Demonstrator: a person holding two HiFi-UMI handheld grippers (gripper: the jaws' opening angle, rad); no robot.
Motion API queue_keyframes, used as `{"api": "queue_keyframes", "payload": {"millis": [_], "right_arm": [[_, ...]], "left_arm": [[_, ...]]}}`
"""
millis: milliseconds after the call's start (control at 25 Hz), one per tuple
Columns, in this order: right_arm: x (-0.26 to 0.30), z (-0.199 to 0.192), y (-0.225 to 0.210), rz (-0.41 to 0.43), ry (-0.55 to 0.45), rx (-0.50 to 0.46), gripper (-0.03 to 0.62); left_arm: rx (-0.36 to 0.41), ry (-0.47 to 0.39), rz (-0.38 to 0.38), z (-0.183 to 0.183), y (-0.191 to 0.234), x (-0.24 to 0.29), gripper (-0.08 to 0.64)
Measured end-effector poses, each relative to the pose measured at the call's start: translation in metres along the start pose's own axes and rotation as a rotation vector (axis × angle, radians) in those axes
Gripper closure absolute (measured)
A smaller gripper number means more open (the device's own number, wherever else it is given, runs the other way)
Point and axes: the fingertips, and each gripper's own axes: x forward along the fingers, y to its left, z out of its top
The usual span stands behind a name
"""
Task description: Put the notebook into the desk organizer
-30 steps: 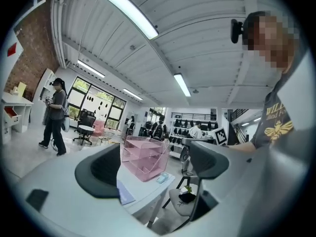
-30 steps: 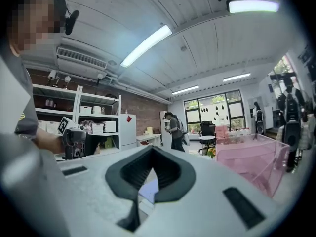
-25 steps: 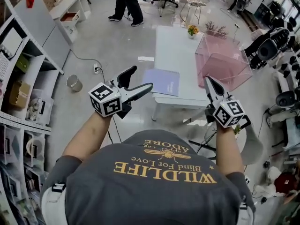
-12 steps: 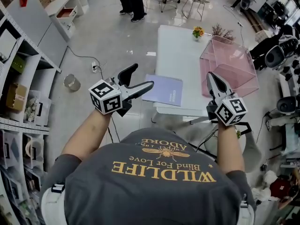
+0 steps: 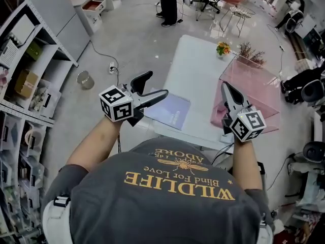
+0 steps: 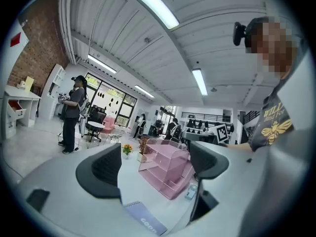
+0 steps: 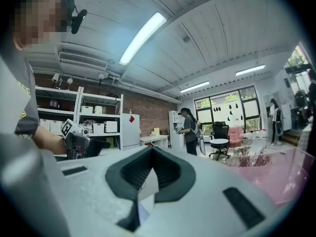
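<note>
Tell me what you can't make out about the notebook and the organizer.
Notebook: head view, the left gripper hides part of its left side; left gripper view, the bottom edge cuts off its cover print.
Pink desk organizer: head view, the right gripper covers part of its near side.
Small item beside the organizer: left gripper view, too small to name.

2 bare forearms (image 5: 94, 146) are out front, well apart. The left grey-and-black 2-jaw gripper (image 5: 155, 84) angles inward, jaws spread wide, nothing between them. Over on the other side, the right grey-and-black 2-jaw gripper (image 5: 226, 87) points ahead, jaw tips pressed together, empty.
</note>
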Motion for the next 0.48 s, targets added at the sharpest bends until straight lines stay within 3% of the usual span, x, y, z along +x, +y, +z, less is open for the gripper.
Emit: {"api": "queue_keyframes", "payload": {"millis": [200, 480], "right_arm": [[0.011, -0.008, -0.014, 0.019, 0.006, 0.008, 0.592], [0.043, -0.010, 0.000, -0.047, -0.002, 0.018, 0.592]], "left_arm": [[-0.026, 0.038, 0.008, -0.009, 0.013, 0.020, 0.129], [-0.085, 0.097, -0.057, -0.024, 0.070, 0.007, 0.129]]}}
